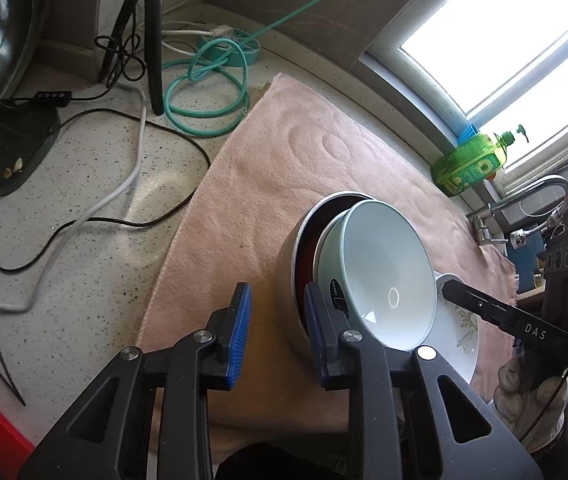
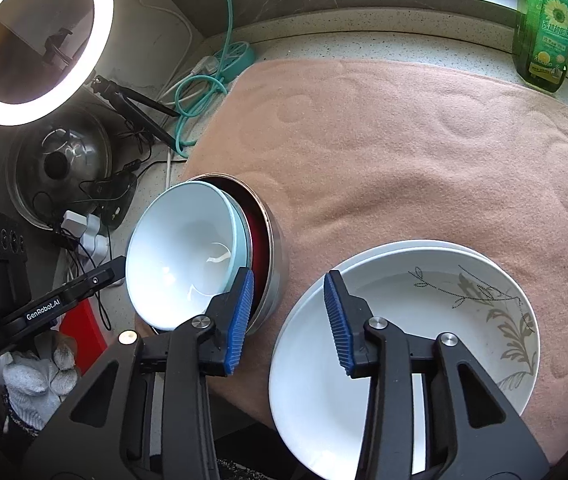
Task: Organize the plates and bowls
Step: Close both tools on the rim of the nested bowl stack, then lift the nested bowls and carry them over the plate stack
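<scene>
bowls [image 1: 384, 272] nested, tilted in steel pot [image 1: 290, 280] on towel [image 1: 284, 152]; plates [image 2: 424, 344] stacked beside, likely sorted by type. left gripper [image 1: 278, 336] unclenched straddling pot rim; right gripper [image 2: 290, 320] unclenched, empty.

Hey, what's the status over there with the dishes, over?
Left gripper open beside nested bowls. Right gripper open between bowls and stacked plates. Nothing held, nothing blocking.

A: What's hid in the bowl stack?
B: Steel bowl [image 1: 290, 264] mostly covered by pale bowl [image 1: 388, 268]; red inside barely shows. Label by left claw [image 1: 278, 334] pad too small to read.
A: Plates?
B: Lower plate [image 2: 348, 268] just a rim under patterned plate [image 2: 444, 320]. Soap bottle [image 2: 546, 28] top cut off by edge.
</scene>
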